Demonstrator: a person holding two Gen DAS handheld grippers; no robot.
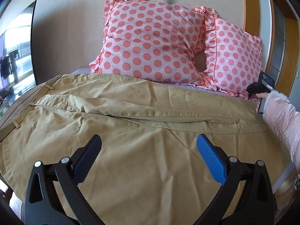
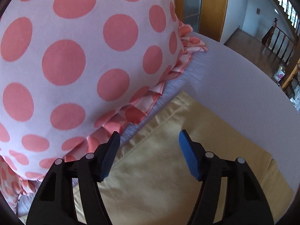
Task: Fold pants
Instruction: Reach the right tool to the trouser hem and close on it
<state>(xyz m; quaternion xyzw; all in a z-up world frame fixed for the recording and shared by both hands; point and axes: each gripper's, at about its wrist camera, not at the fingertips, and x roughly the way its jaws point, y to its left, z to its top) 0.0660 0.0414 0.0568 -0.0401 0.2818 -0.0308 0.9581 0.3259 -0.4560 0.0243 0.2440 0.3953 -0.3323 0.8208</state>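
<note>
Khaki pants (image 1: 131, 116) lie spread across the bed, waistband with belt loops at the left, legs running right. My left gripper (image 1: 149, 140) is open and empty, hovering above the near leg. In the right wrist view the leg cuffs (image 2: 187, 150) lie flat on the lilac sheet. My right gripper (image 2: 149, 136) is open and empty just above the cuff end, its left finger close to the pillow frill. The right gripper also shows in the left wrist view (image 1: 262, 86), held by a hand in a pink sleeve at the far right.
Two pink polka-dot pillows (image 1: 153, 41) lean on the wall behind the pants; one fills the left of the right wrist view (image 2: 65, 65). The bed's lilac sheet (image 2: 234, 75) ends at an edge on the right. A wooden door frame (image 2: 213, 9) stands beyond.
</note>
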